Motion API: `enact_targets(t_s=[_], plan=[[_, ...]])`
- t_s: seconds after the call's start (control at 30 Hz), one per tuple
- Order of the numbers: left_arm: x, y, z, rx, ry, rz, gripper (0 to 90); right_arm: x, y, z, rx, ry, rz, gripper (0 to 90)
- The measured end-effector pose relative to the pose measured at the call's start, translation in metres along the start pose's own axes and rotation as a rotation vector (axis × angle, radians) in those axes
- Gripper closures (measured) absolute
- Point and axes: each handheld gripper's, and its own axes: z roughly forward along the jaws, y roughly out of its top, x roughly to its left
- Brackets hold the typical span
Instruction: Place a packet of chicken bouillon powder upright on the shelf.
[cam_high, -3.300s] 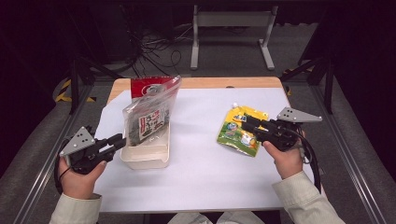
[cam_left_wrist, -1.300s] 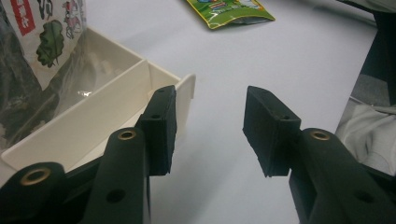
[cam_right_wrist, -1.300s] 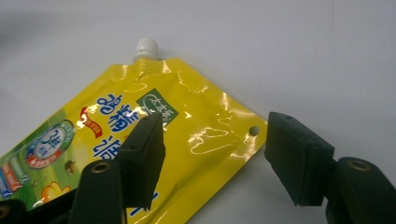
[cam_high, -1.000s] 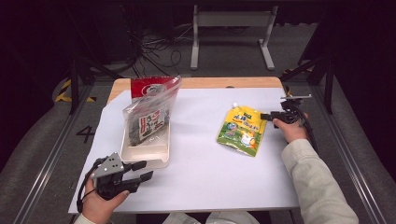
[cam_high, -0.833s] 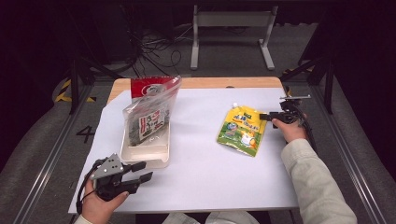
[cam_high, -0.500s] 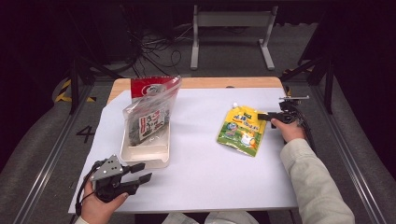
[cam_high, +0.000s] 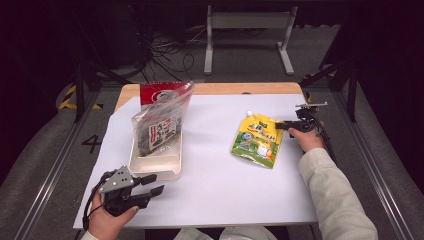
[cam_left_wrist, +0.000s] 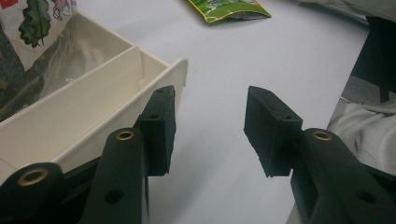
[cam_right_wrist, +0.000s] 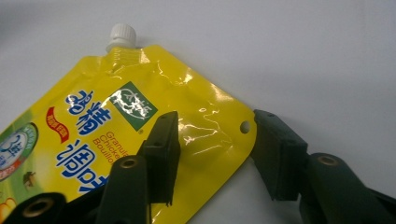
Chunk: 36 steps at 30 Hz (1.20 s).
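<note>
High view, left to right: my left gripper (cam_high: 150, 184) sits low at the near left of the white sheet (cam_high: 210, 195), held in my left hand (cam_high: 107, 220). Its jaws stand apart with nothing between them. Left gripper view confirms this: bare sheet shows between the two pads, and the left pad lies just beside the outer wall of the cream tray (cam_left_wrist: 88, 126), though I cannot tell whether it touches.

Next rightward, the tray (cam_high: 155, 167) holds a clear bag (cam_high: 160, 125) of dark contents, which leans upright at its far end; the near compartment looks bare.

Right of centre, the yellow pouch (cam_high: 257, 140) lies flat on the sheet, white cap (cam_right_wrist: 122, 35) pointing away from me.

Far right, my right gripper (cam_high: 281, 125) meets the pouch's top right corner. Its jaws have just been closing. Right gripper view shows that corner between them: one pad lies over the pouch face, the other stands at the edge by the punched hole (cam_right_wrist: 244, 126). I cannot tell whether the pads press yet.
</note>
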Motion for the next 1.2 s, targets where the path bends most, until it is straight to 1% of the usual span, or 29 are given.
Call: enact_targets(t_s=[0.07,0.1,0.13,0.17,0.23,0.27,0.33,0.37,0.43,0.53,0.63,0.73,0.8,0.93,1.0,1.03,1.07,1.1,1.2], plan=[[0.0,0.0,0.0,0.001,0.0,0.004,53.9,0.002,0.001,0.0,0.007,-0.012,-0.009,58.0],[0.0,0.0,0.0,0.001,0.001,0.004,53.9,0.002,0.001,-0.001,0.003,-0.005,-0.008,58.0],[0.001,0.0,0.0,-0.002,0.0,0.005,53.8,0.002,0.002,-0.002,-0.007,0.01,0.003,58.0],[0.001,0.0,0.0,-0.003,0.002,0.004,53.7,0.0,0.002,-0.005,-0.026,0.036,0.024,58.3],[0.001,0.0,0.0,0.0,0.001,0.003,53.4,-0.001,0.004,-0.01,-0.055,0.074,0.045,60.6],[0.001,0.0,0.0,0.0,0.001,0.003,53.3,-0.001,0.004,-0.01,-0.055,0.074,0.045,60.6],[0.001,0.0,0.001,-0.002,0.0,0.009,53.2,-0.001,0.005,-0.014,-0.072,0.103,0.052,61.2],[0.001,0.001,0.002,-0.002,0.001,0.005,53.1,-0.001,0.005,-0.015,-0.075,0.112,0.059,61.6],[0.001,0.001,0.002,-0.001,0.001,0.011,52.9,0.0,0.006,-0.015,-0.082,0.127,0.069,61.2],[0.0,0.001,0.002,-0.001,-0.002,0.009,52.6,0.001,0.004,-0.011,-0.057,0.128,0.074,61.9],[0.0,0.002,0.003,0.001,-0.004,0.012,52.5,0.0,0.002,-0.007,-0.033,0.153,0.101,65.2],[0.0,0.002,0.004,0.002,-0.001,0.014,52.2,-0.001,0.001,-0.005,-0.035,0.172,0.116,67.2],[0.0,0.001,0.005,0.001,-0.006,0.01,52.2,-0.001,0.001,-0.003,-0.026,0.178,0.118,68.7],[0.0,0.002,0.005,0.003,-0.008,0.016,52.1,0.002,-0.001,0.002,0.007,0.188,0.108,69.3],[0.0,0.002,0.005,0.003,-0.007,0.016,52.1,0.004,-0.002,0.005,0.03,0.199,0.114,69.7],[-0.001,0.002,0.006,0.005,-0.01,0.012,52.1,0.005,-0.003,0.006,0.04,0.202,0.109,69.7],[0.0,0.002,0.007,0.007,-0.009,0.021,52.0,0.007,-0.003,0.008,0.048,0.204,0.101,69.9],[-0.001,0.003,0.008,0.006,-0.012,0.017,52.0,0.008,-0.003,0.009,0.049,0.207,0.096,70.7],[-0.003,0.004,0.012,0.021,-0.019,0.026,51.8,0.01,-0.002,0.01,0.054,0.213,0.083,74.8]])
